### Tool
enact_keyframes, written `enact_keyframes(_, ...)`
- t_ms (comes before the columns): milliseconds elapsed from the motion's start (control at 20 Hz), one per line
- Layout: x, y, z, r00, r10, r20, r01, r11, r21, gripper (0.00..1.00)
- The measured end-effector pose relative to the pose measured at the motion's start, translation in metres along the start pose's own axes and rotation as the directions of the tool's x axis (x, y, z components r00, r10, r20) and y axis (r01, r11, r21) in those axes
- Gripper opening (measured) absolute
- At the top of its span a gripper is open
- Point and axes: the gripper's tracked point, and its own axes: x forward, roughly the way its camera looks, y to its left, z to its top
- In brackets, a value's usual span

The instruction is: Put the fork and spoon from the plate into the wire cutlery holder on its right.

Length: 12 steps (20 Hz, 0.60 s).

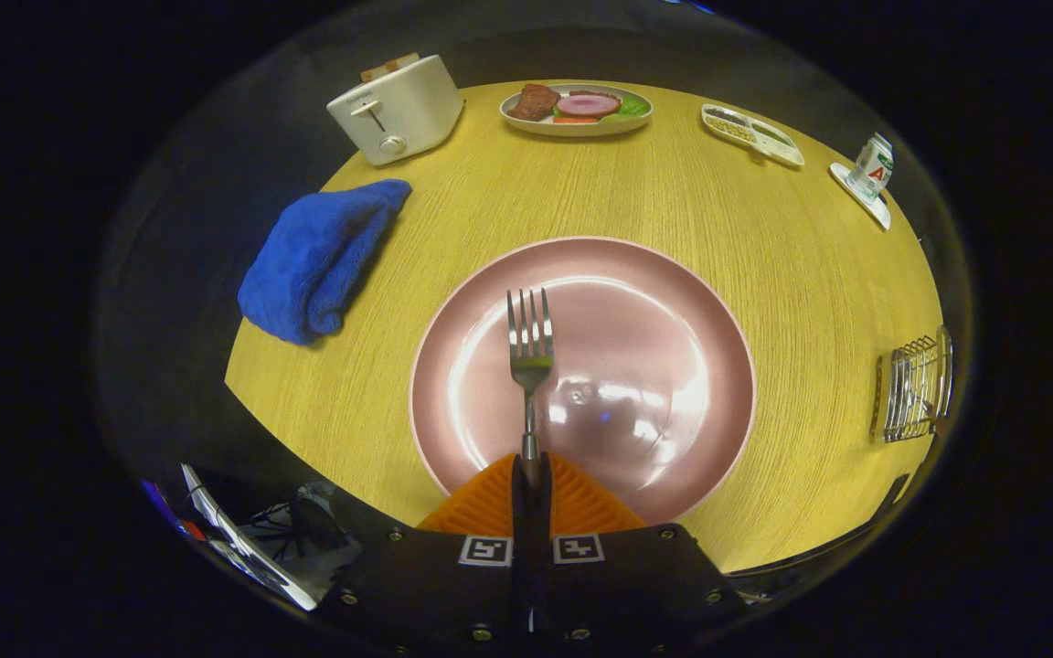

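Observation:
A silver fork (pixel 530 352) sticks out ahead of my gripper (pixel 531 477), tines pointing away, over a large pink plate (pixel 673 302). The two orange ribbed fingers (pixel 481 507) are closed together with the fork's handle pinched between them. The gripper is shut on the fork. I cannot tell whether the fork is lifted off the plate or resting on it. The plate's surface is bare around the fork. A wire cutlery holder (pixel 915 387) stands on the wooden table to the right of the plate, near the table's right edge.
A blue towel (pixel 316 260) lies left of the plate. Beyond it stand a white toaster (pixel 396 108), a plate of food (pixel 577 108), a divided white tray (pixel 752 134) and a small carton on a saucer (pixel 872 169). The table's near edge runs just under the gripper.

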Motion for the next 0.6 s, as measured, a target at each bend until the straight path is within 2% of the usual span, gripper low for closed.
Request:
enact_keyframes(300, -0.02, -0.021, 0.017, 0.998, -0.008, 0.069, 0.0, 0.995, 0.103, 0.02)
enact_keyframes(600, -0.044, -0.071, 0.029, 0.988, -0.074, 0.138, 0.036, 0.966, 0.257, 0.02)
